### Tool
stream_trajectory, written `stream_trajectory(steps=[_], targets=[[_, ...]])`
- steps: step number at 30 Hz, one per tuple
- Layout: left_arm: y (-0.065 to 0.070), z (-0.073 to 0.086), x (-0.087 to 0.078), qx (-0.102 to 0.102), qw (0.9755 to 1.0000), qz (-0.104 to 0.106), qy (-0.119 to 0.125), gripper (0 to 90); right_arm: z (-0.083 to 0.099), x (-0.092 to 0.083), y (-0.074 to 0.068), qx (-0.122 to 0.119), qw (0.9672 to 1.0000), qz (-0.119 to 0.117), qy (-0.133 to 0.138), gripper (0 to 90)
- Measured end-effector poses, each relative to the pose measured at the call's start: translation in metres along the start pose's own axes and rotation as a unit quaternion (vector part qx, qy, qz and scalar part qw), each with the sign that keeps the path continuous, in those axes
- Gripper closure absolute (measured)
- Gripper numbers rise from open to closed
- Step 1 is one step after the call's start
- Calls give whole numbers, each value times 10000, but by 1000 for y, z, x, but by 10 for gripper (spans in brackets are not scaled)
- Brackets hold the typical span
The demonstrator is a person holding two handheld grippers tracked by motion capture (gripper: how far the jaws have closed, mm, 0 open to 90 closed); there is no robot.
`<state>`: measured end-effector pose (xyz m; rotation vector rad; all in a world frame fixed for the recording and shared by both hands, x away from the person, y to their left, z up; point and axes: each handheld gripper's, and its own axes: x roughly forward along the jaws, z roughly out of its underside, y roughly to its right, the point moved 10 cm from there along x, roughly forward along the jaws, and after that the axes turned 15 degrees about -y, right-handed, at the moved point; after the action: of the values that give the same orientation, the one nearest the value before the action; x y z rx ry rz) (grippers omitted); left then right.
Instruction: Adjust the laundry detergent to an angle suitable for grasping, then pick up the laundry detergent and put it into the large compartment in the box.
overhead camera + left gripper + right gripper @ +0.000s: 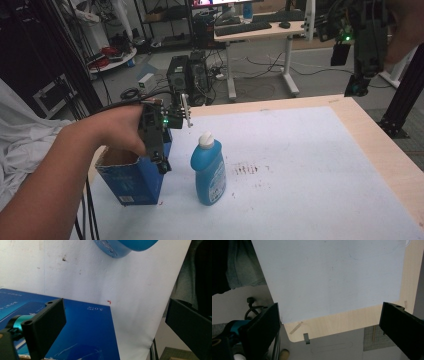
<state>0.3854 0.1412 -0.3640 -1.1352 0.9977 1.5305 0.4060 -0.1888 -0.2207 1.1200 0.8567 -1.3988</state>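
- Blue bottle standing at centre-left of the counter, ungrasped.
- Left gripper hovering over blue box, fingers spread; likely needing to descend.
- Right gripper waiting upper right, fingers spread.

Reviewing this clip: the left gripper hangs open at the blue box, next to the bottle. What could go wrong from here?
1. The blue bottle stands upright close beside the open-topped blue box; a sideways sweep of the left gripper could topple it.
2. The box sits near the table's left edge; a push might slide it off.
3. The right gripper is raised over the far corner, open, too far away to steady anything.
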Motion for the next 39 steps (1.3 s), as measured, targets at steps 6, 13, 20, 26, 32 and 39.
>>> stream_trajectory(steps=[6,13,20,26,32,39], targets=[[2,0,3,-27,10000,55,-19,30,-8,0,-1,-137,9999,39,14,26],[-1,2,5,-48,10000,67,-44,30,-6,1,-2,-173,9998,46,16,26],[-3,1,2,-32,10000,66,12,30,-1,0,0,-98,9999,48,47,25],[-1,1,2,14,10000,63,17,30,-3,6,1,-43,10000,10,70,26],[-2,5,2,-95,9999,61,26,30,-7,12,0,-124,9999,13,24,26],[0,4,2,-70,10000,48,18,30,-4,10,-1,-116,9999,77,75,26]])
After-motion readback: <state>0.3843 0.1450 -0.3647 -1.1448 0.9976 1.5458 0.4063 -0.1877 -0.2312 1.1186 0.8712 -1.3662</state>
